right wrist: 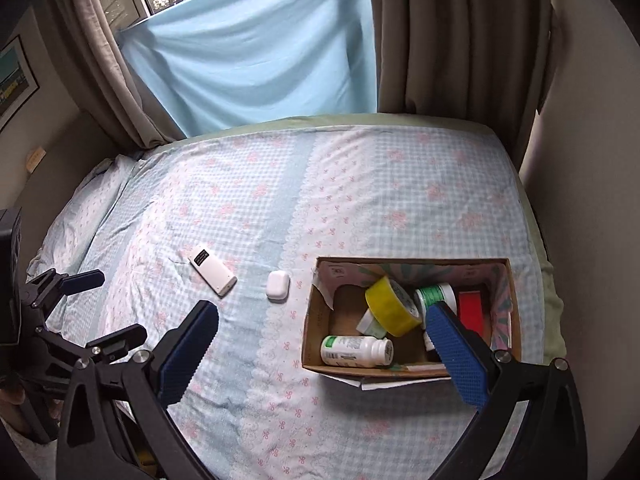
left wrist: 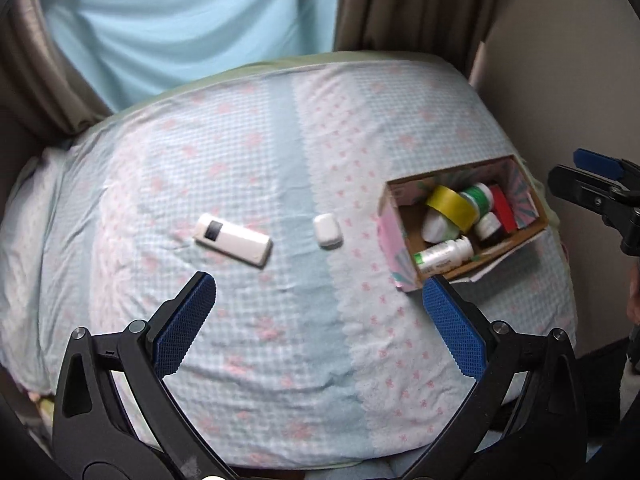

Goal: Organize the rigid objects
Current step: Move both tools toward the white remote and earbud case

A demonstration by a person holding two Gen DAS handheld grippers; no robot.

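The left gripper (left wrist: 319, 294) hangs above the bed with jaws spread wide and empty, as does the right gripper (right wrist: 322, 322). Just beyond the left one lie the earbud case (left wrist: 327, 230) and, further left, the white remote (left wrist: 233, 239) — long axis slanting far-left to near-right. The cardboard box (left wrist: 392, 236) sits to the right, nearer the right gripper — so the left looks better placed for both loose items.

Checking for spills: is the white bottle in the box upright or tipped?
Tipped: the white bottle lies on its side on the cardboard box floor.
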